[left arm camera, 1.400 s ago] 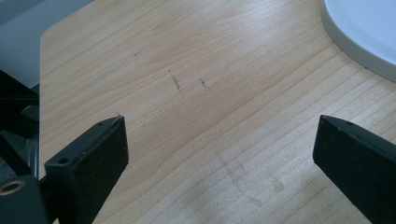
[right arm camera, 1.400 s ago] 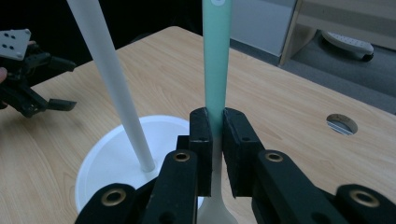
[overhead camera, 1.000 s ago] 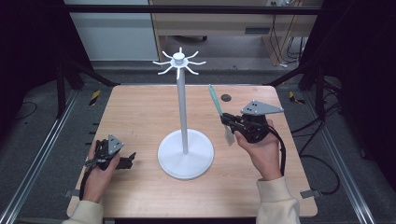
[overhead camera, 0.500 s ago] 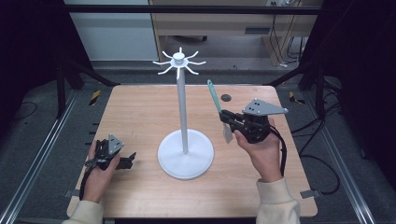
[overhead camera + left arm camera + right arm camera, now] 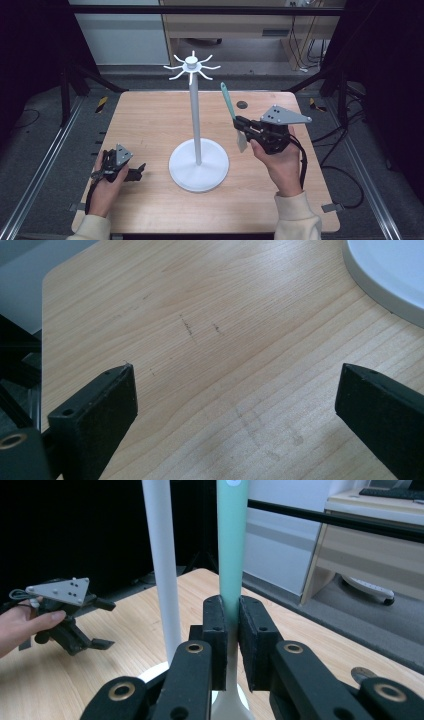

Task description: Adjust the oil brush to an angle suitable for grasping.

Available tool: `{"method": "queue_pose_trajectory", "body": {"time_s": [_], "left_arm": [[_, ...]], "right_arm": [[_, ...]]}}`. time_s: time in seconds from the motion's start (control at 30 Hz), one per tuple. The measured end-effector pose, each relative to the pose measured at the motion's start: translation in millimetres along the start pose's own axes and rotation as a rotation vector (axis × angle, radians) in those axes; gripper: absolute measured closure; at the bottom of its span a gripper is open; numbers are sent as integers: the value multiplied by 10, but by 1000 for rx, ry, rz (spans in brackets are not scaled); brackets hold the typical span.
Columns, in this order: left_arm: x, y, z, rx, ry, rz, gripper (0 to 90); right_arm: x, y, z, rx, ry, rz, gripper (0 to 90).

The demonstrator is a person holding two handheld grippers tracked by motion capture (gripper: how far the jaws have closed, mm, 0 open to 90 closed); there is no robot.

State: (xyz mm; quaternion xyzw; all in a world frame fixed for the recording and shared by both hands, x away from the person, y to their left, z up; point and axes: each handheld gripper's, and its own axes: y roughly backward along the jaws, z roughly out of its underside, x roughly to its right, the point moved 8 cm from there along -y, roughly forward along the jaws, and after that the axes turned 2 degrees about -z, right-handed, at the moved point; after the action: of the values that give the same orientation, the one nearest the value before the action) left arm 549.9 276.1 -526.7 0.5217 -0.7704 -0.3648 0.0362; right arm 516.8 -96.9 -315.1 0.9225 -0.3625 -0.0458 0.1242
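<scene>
Your right gripper [image 5: 242, 124] is lifted off the table [image 5: 150, 120] to the right of the white hook stand [image 5: 196, 112], jaws pinched on the mint-green handle of a spatula [image 5: 231, 111], which stands nearly upright with its pale blade hanging below the jaws and its tip leaning toward the stand's pole. Your left gripper [image 5: 136, 172] rests low at the near-left of the table, jaws spread wide over bare wood with nothing between them, the stand's round base [image 5: 387, 275] just beyond.
</scene>
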Motion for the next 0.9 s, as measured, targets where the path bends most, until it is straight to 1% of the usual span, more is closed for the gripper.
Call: {"method": "queue_pose_trajectory", "body": {"time_s": [0.33,0.37,0.43,0.53,0.9], "left_arm": [[0,0,1,-1,-1,0,29],[1,-1,1,-1,-1,0,29],[1,-1,1,-2,-2,0,29],[-1,0,2,-1,-1,0,29],[-1,1,3,-2,-1,-1,29]], "right_arm": [[-102,73,-133,46,16,-13,825],[-117,91,-161,58,22,-16,825],[-123,99,-172,63,19,-17,825],[-152,136,-222,84,26,-24,825],[-260,229,-352,126,41,-42,825]]}}
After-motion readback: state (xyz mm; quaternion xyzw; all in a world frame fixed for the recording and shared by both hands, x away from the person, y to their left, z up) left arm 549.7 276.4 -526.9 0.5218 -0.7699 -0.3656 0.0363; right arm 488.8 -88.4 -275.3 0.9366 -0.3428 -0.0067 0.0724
